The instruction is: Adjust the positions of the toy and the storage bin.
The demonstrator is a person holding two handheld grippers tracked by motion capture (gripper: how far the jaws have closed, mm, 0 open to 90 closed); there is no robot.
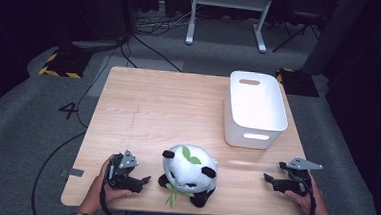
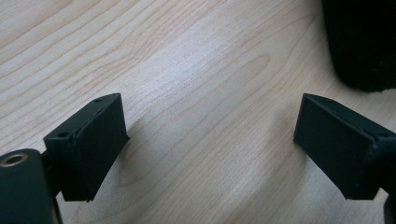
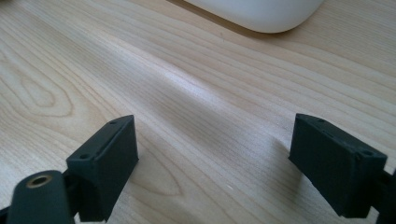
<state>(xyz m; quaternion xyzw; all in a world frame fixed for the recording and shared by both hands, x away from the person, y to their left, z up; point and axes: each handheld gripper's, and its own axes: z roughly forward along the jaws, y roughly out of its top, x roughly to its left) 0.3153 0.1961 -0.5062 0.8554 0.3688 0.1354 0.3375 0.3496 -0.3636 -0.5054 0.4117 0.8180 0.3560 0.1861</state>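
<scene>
Two hand-held grippers rest low at the near edge of the wooden table (image 1: 179,102), one at each side of a plush panda (image 1: 188,173). Far left in the high view: the person's left hand (image 1: 105,182) comes up from the bottom edge, forearm angled slightly inward, fingers wrapped round the body of the left gripper (image 1: 145,179), grey three-cornered plate on top, cable trailing back off the table edge. Its jaws lie level and point right, toward the panda, just short of the toy's black paw. In the left gripper view the left gripper (image 2: 210,140) stands spread wide, bare wood grain between the pads, nothing pinched; a black furry part of the panda (image 2: 362,42) sits at the upper right corner, apart from the jaws. Centre: the panda sits near the front edge, white head with black ears, green leaf on its crown, green sprig at its front. Behind and to the right stands a white plastic bin (image 1: 255,109), empty. Far right: the right hand (image 1: 307,197), white cuff at the wrist, holds the right gripper (image 1: 269,178) level, jaws pointing left toward the panda, well apart from it. In the right gripper view the right gripper (image 3: 215,144) is likewise spread, holding nothing, with the bin's rounded corner (image 3: 261,14) ahead at the top.
</scene>
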